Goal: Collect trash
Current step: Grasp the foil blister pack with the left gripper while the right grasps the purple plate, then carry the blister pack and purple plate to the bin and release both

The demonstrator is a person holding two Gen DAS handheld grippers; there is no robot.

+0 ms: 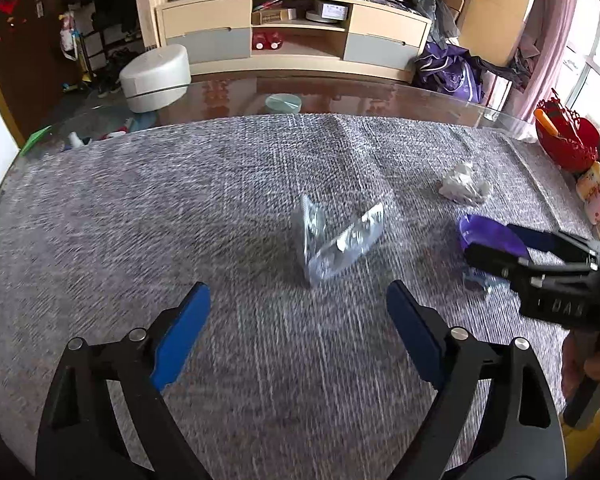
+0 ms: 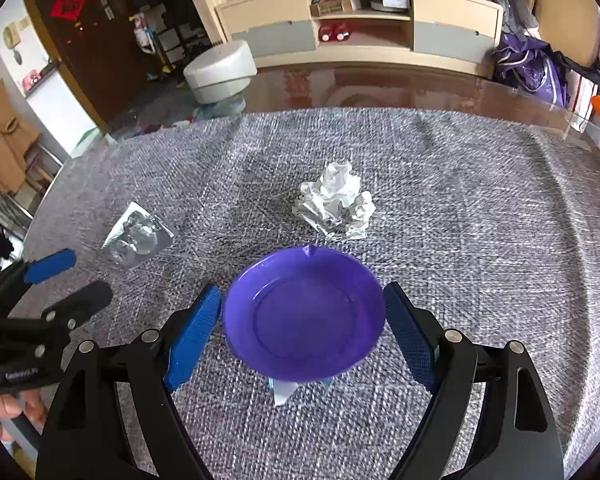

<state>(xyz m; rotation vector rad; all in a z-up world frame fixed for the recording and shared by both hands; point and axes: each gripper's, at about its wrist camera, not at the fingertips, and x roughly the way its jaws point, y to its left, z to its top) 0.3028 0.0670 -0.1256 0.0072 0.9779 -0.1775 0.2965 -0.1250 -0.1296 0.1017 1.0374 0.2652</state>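
Observation:
A crumpled silver foil wrapper [image 1: 336,240] [image 2: 138,236] lies on the grey woven cloth [image 1: 160,208]. My left gripper [image 1: 298,286] [image 2: 76,276] hovers just short of it, open, with nothing between its blue pads. A small purple plate [image 2: 304,316] [image 1: 488,236] sits level on a white and pale-blue scrap [image 2: 284,392]. My right gripper [image 2: 303,288] [image 1: 490,240] straddles the plate, one pad close beside each side of its rim, and I see no squeeze on it. A ball of crumpled white paper [image 2: 336,204] [image 1: 464,188] lies just beyond the plate.
A red basket [image 1: 564,140] and a printed packet [image 1: 592,200] stand at the table's right edge. The glass tabletop [image 1: 340,96] shows beyond the cloth. Behind it are a white round stool [image 1: 156,76] and a low cabinet [image 1: 296,28]. A hand [image 2: 8,408] grips the left tool.

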